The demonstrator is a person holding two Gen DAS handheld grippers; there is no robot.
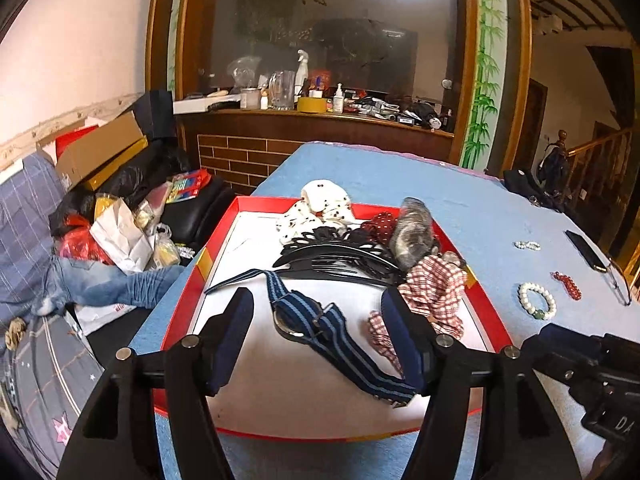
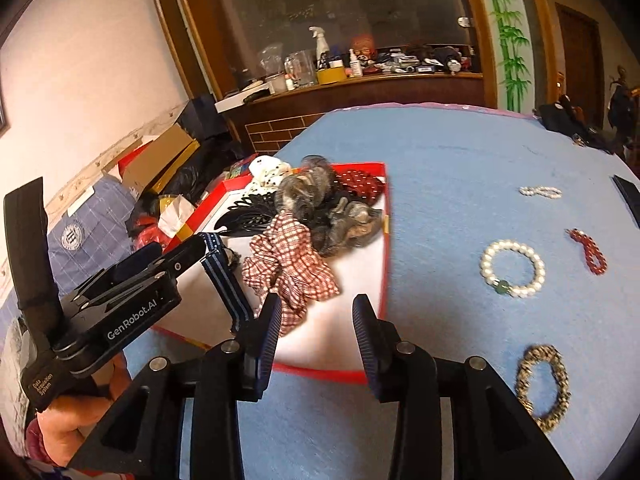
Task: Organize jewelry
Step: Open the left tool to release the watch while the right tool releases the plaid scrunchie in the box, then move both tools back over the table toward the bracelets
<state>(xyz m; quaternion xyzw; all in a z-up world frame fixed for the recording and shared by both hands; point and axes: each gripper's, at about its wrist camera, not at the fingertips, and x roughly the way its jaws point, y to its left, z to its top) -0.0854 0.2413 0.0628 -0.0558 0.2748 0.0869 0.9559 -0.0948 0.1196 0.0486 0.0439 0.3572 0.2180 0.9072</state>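
A red box with a white floor (image 1: 224,236) (image 2: 384,264) lies on the blue table. It holds a blue striped watch (image 1: 320,332) (image 2: 224,280), black hair combs (image 1: 340,256), a red checked scrunchie (image 1: 432,288) (image 2: 288,268), a grey scrunchie (image 1: 412,232) and a dotted white one (image 1: 320,208). My left gripper (image 1: 316,344) is open above the watch. My right gripper (image 2: 316,340) is open and empty over the box's near right corner. On the table to the right lie a pearl bracelet (image 2: 512,268) (image 1: 536,300), a red bead bracelet (image 2: 588,250), a small pearl string (image 2: 540,191) and a speckled scrunchie (image 2: 540,388).
A phone (image 1: 586,248) and glasses (image 1: 620,280) lie at the table's right edge. A dark bag (image 2: 568,120) sits at the far right corner. Left of the table are a bed with jeans (image 1: 112,284), bags and boxes. A cluttered wooden counter (image 1: 312,116) stands behind.
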